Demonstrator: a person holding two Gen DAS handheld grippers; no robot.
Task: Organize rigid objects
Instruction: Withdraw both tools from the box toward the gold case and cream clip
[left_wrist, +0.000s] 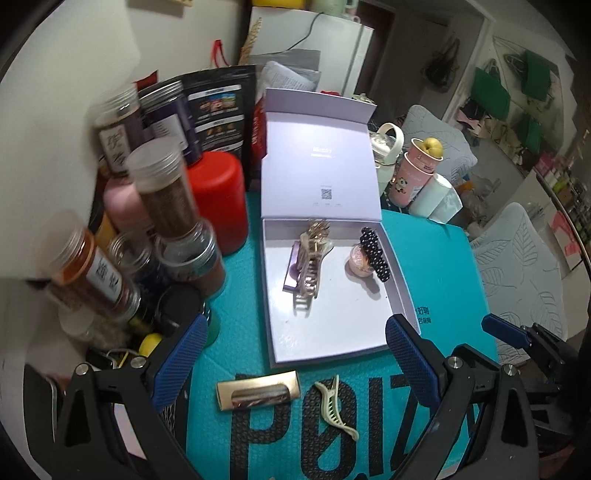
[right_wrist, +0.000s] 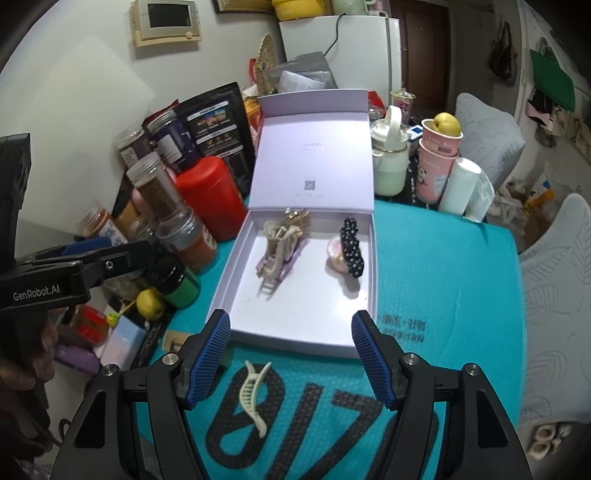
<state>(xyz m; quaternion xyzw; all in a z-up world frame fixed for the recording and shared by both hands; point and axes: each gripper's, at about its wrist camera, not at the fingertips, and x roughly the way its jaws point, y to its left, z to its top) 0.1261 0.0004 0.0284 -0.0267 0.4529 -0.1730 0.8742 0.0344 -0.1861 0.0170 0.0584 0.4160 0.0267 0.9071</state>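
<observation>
An open pale lilac box (left_wrist: 325, 339) (right_wrist: 295, 328) lies on a teal mat. In it are a gold claw clip (left_wrist: 312, 266) (right_wrist: 277, 254) lying over a purple clip, a black dotted clip (left_wrist: 375, 253) (right_wrist: 351, 247) and a small pink round item (left_wrist: 356, 264) (right_wrist: 337, 258). In front of the box lie a gold rectangular barrette (left_wrist: 258, 393) and a cream claw clip (left_wrist: 336, 410) (right_wrist: 253, 395). My left gripper (left_wrist: 295, 362) is open and empty above them. My right gripper (right_wrist: 291, 360) is open and empty over the cream clip.
Spice jars (left_wrist: 162, 192) and a red canister (left_wrist: 218, 199) crowd the left side. Pink cups holding a yellow fruit (right_wrist: 439, 158) and a white bottle (right_wrist: 388, 162) stand behind the box. Cushioned chairs (right_wrist: 554, 280) are at the right.
</observation>
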